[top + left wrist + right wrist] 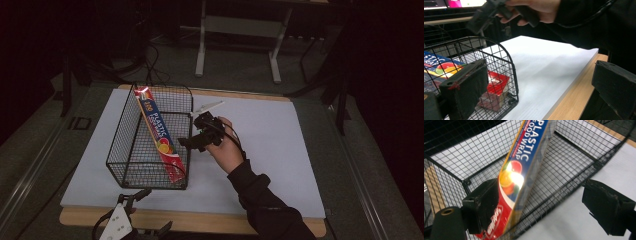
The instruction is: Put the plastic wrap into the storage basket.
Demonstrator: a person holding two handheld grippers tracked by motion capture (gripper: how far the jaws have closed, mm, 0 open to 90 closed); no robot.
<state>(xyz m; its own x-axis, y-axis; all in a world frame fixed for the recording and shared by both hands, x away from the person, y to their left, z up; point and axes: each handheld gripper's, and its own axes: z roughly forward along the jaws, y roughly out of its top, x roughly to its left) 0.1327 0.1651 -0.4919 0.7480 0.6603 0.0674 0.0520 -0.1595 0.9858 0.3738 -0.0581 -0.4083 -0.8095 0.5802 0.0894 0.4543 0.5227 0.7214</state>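
A black wire basket (120, 135) stands on the left half of a white board (280, 150). A long red and blue plastic food wrap box (159, 135) leans slantwise inside it, upper end on the far rim, lower end in the near right corner. My right gripper (194, 132), held in a hand, hovers just outside the basket's right wall, open and pointing at the box. In the right gripper view its jaws (544, 205) stand wide apart, with the box (524, 162) behind the mesh (579, 147). My left gripper (152, 210) rests open at the board's near left edge, facing the basket (509, 57).
The board lies on a wooden table whose edge (200, 222) runs along the front. The right hand and its sleeve (579, 22) cross above the board in the left gripper view. A metal table frame (200, 50) stands on the dark floor behind.
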